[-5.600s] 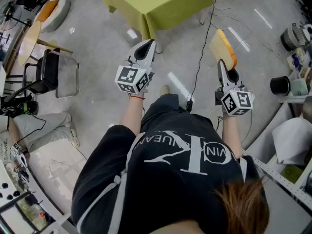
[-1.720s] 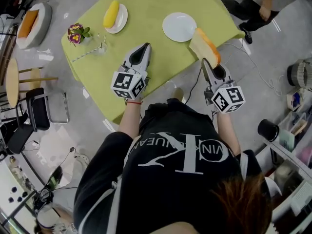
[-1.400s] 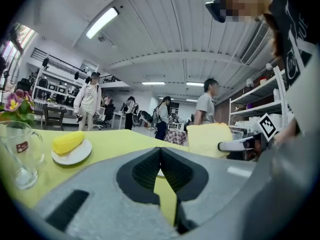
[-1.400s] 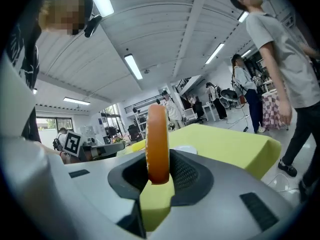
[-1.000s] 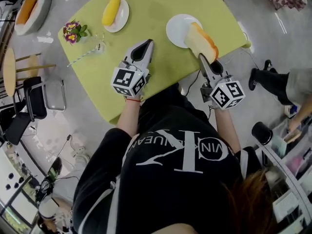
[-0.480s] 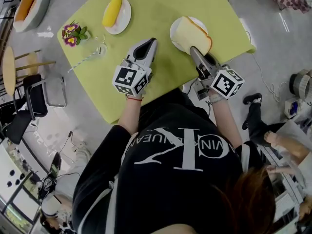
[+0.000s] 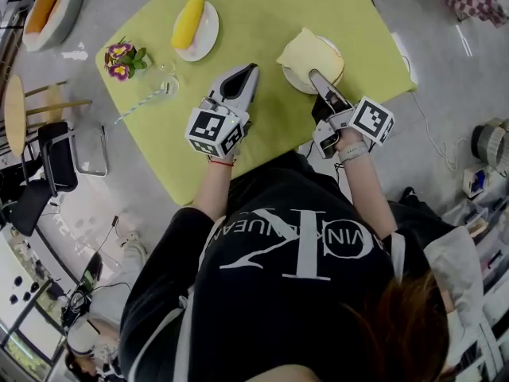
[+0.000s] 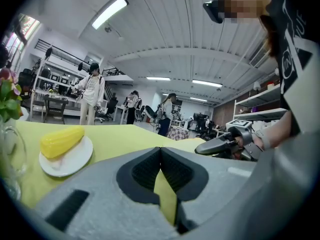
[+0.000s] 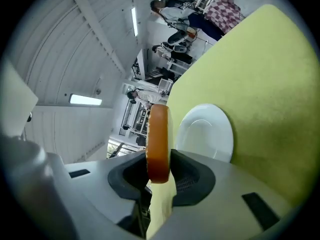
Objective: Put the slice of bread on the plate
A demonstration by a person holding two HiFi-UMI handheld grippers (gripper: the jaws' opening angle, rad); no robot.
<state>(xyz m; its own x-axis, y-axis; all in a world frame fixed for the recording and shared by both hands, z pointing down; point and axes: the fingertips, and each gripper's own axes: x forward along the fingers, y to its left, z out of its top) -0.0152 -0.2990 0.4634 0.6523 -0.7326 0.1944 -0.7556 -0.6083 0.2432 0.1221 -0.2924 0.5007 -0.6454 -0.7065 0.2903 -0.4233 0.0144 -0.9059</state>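
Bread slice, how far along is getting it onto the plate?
Done: the bread slice is right over the white plate. In hand: the right gripper is clamped on its crust edge; the left gripper is shut and empty. Left: set it down and let go; contact with the plate isn't clear.

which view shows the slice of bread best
The head view: the slice of bread shows its broad pale face there, flat over the white plate, held by the right tool. The right gripper view gives only its brown crust edge-on between the jaws. The left gripper view misses it.
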